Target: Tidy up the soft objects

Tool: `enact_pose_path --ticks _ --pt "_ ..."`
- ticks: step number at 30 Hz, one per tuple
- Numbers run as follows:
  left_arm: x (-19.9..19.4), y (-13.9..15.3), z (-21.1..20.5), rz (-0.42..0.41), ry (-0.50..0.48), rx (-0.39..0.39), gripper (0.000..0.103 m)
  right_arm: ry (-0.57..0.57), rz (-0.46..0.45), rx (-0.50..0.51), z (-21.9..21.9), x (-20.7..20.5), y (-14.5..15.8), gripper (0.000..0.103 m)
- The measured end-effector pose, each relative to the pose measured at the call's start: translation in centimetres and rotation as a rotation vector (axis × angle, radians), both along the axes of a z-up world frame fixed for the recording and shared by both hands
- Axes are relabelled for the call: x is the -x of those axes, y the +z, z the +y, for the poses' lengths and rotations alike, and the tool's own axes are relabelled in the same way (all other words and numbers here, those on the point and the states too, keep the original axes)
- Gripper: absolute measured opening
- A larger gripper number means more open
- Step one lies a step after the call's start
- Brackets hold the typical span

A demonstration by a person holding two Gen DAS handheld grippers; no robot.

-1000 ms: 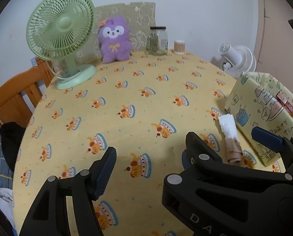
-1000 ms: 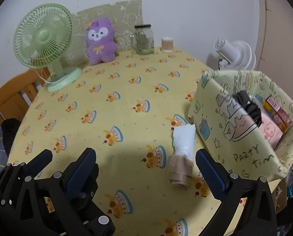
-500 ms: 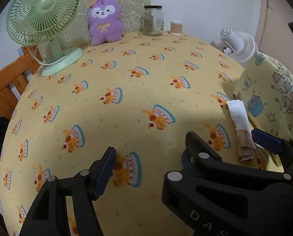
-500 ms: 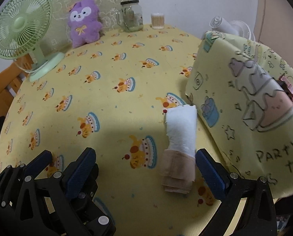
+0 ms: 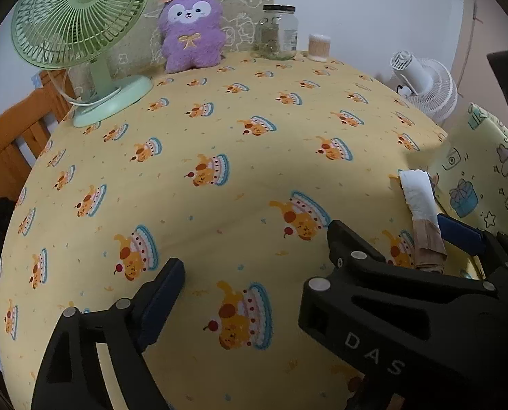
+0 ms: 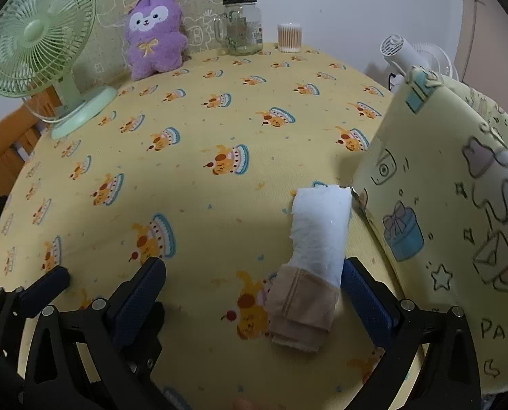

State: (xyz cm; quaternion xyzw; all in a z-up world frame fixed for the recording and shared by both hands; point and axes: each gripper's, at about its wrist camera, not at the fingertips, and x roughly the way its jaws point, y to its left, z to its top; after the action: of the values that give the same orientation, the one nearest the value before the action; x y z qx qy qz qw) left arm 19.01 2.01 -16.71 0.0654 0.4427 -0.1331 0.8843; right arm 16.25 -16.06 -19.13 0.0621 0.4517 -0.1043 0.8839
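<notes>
As I bring both tools lower and nearer than a moment ago, the roll (image 6: 317, 266) has grown large in my right view and now lies between the spread fingers of my right gripper (image 6: 254, 290); the right pad sits just beside its white half, though I cannot tell whether it touches. That gripper stands wide, pressing on nothing. My left gripper (image 5: 254, 259) is opening wider at this moment, with only tablecloth (image 5: 254, 157) between its fingers. In the left view the roll sits at about three o'clock; in the right view it is just below centre, toward five, close against the wall of the fabric bin (image 6: 452, 205) at three. The plush (image 6: 153, 36) stays at eleven o'clock by the fan (image 6: 39, 39), well apart. I judge the approach nearly done: next I close my right fingers on the roll, then lift it into the bin.
</notes>
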Motion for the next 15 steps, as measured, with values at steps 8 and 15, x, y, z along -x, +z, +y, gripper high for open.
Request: enact_pose_path --ticks 8,15 --pt "0.0 0.0 0.0 -0.007 0.0 0.008 0.087 0.067 0.012 0.011 0.3 -1.0 -0.1 0.097" --pt "0.2 0.3 0.2 -0.025 0.022 -0.014 0.078 0.119 0.001 0.065 1.5 -1.1 0.7 0.023"
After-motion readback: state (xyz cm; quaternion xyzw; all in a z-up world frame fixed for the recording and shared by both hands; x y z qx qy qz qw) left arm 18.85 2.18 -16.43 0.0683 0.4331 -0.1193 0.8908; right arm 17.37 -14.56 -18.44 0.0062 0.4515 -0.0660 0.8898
